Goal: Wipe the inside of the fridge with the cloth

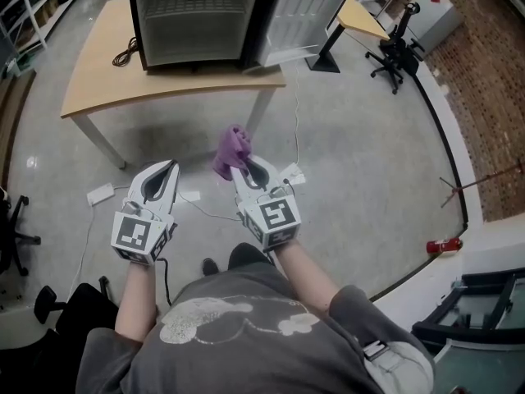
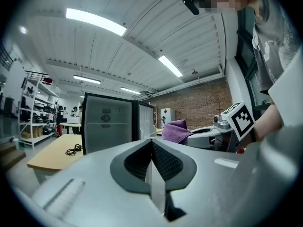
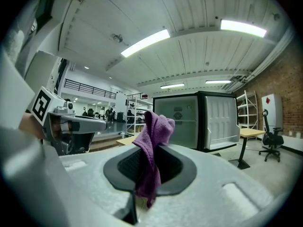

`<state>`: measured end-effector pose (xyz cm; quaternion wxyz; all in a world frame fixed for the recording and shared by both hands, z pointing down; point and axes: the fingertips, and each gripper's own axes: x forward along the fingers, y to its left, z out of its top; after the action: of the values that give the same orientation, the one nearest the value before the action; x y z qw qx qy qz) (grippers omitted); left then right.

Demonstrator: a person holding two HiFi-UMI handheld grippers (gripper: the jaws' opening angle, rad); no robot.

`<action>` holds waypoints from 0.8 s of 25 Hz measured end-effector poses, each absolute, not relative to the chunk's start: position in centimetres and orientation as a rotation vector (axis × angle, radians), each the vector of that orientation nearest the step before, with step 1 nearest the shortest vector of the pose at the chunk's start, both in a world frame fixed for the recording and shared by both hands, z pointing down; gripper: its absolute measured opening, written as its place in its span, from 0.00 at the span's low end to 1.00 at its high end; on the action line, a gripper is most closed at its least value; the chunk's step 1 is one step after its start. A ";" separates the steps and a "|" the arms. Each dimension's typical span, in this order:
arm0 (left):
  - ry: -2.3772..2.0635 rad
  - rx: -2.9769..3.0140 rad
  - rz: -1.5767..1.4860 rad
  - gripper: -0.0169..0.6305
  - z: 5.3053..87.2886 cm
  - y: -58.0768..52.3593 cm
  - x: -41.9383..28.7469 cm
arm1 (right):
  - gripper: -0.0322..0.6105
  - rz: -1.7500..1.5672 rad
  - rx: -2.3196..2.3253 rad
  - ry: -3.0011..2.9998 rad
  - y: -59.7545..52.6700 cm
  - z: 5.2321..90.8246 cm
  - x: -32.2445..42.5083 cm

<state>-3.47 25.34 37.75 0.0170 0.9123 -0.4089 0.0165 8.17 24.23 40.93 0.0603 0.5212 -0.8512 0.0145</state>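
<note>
Person's torso (image 1: pixel 246 335) fills the bottom of the head view, with both forearms stretched forward. Left gripper (image 1: pixel 170 167) is held over the floor, its jaws pressed together with nothing between them. Right gripper (image 1: pixel 239 169), just beside it, is clamped on the cloth (image 1: pixel 232 149). The cloth is purple, soft and crumpled. One bunch sticks up past the jaw tips, and a tail hangs down between the pads (image 3: pixel 142 162) in the right gripper view. The cloth is up in the air, well apart from the fridge.

A white power strip (image 1: pixel 100 194) and cables lie on the grey floor (image 1: pixel 353 162). Beyond them is a wooden table (image 1: pixel 107 84) with a coiled black cable (image 1: pixel 127 54) on it. The fridge (image 1: pixel 193 15) stands on the table with its door (image 1: pixel 305 11) swung open to the right. The frame edge cuts off the fridge top. The interior is pale, possibly with a wire shelf, though it is hard to make out. An office chair (image 1: pixel 394 54) stands far right.
</note>
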 end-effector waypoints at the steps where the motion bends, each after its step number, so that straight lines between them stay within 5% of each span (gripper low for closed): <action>1: -1.274 2.833 0.055 0.05 37.9 25.2 -3.7 | 0.11 0.041 1.583 -2.579 24.2 41.1 8.1; 20: -1.455 2.762 0.124 0.05 38.1 9.2 -4.7 | 0.11 0.043 1.464 -2.695 6.7 41.8 6.6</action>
<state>-4.65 9.18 38.14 0.0087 0.8840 -0.4657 0.0398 6.62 6.67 41.81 0.0372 0.4770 -0.8780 0.0139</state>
